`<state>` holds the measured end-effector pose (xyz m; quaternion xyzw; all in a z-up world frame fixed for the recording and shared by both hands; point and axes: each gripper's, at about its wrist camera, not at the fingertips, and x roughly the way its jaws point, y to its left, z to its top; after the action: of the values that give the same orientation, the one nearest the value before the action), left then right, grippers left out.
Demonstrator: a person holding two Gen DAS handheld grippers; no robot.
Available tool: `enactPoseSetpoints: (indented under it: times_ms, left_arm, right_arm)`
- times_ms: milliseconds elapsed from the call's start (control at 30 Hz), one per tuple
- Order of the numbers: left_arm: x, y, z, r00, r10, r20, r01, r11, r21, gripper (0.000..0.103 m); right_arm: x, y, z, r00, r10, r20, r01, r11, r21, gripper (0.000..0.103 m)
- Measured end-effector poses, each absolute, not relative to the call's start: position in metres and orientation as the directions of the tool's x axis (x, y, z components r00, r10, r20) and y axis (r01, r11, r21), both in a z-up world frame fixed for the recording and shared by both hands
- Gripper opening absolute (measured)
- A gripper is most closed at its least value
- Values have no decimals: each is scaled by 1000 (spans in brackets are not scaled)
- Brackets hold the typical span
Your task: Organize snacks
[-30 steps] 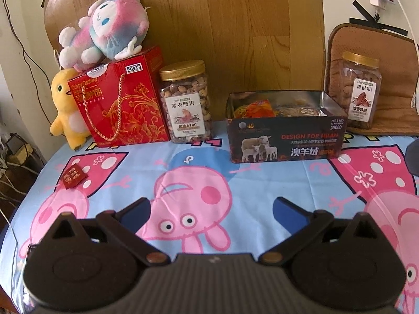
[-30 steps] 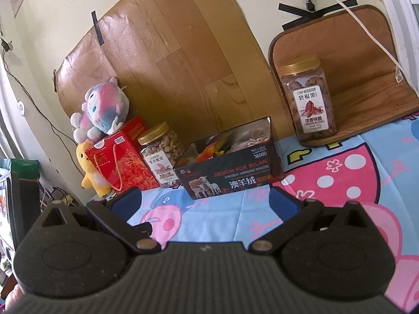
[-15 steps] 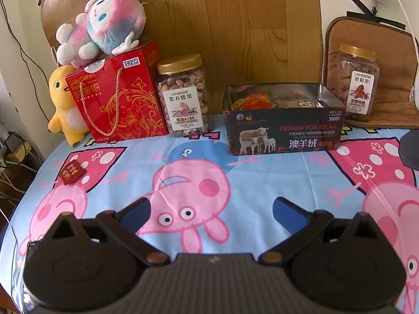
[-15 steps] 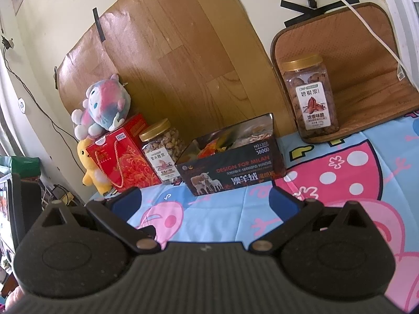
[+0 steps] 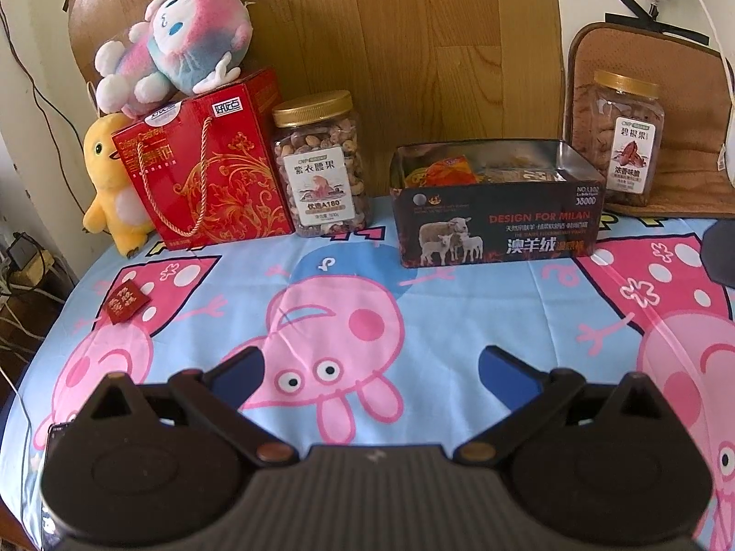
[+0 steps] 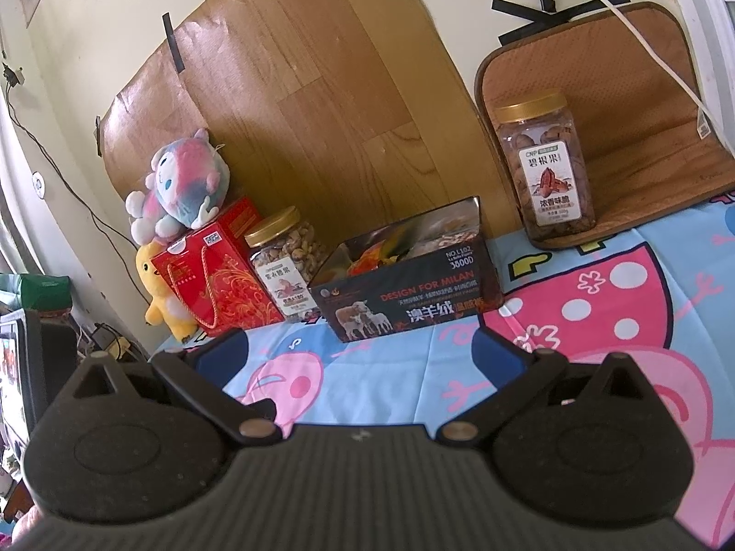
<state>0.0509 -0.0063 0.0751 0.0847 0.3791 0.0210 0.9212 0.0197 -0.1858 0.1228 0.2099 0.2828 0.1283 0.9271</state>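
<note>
A dark box (image 5: 496,216) with sheep on its side is sitting on the tabletop (image 5: 459,303), which is wearing a blue cloth with pink pigs. The box is open on top, and snack packets (image 5: 448,171) are lying inside it.

Just to the left of the box, a jar of nuts (image 5: 321,170) with a gold lid is standing up straight. Left of that jar, touching it or almost, a red gift box (image 5: 206,170) with a gold cord is standing. A pink and blue soft toy (image 5: 179,46) is lying on top of the red gift box. A yellow soft toy (image 5: 112,183) is standing at its left side.

To the right of the dark box and a bit behind it, a second jar (image 5: 618,137) is standing on a brown mat (image 5: 689,147).

A small red packet (image 5: 126,301) is lying flat on the cloth, well to the left of the dark box and nearer the camera.

The left gripper (image 5: 370,367) is hanging over the cloth with its fingers spread wide, holding nothing. The right gripper (image 6: 360,353) is also spread wide and holding nothing, in front of the dark box.
</note>
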Motion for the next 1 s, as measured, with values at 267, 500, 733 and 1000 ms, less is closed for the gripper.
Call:
enactPoseSetpoints:
  times_ms: [267,500,733,1000]
  left_arm:
    - [51,-6,73,697,93,-711,36,986,165,103]
    - [52,-5,73,689,85,-720,41,987,156,103]
    - [51,-5,72,683,77,-726,45,988,147,103]
    - [50,-2,72,681,80,-728,36,989,142,103]
  right_arm:
    - [20,-186,123,805,359,-473,-122,879,460,103]
    - [21,-183,124,801,364,-475,-133,882,452,103]
    - [20,-182,125,803,361,-473,-129,881,455,103]
    - [20,-181,126,804,360,-474,-127,882,454,103]
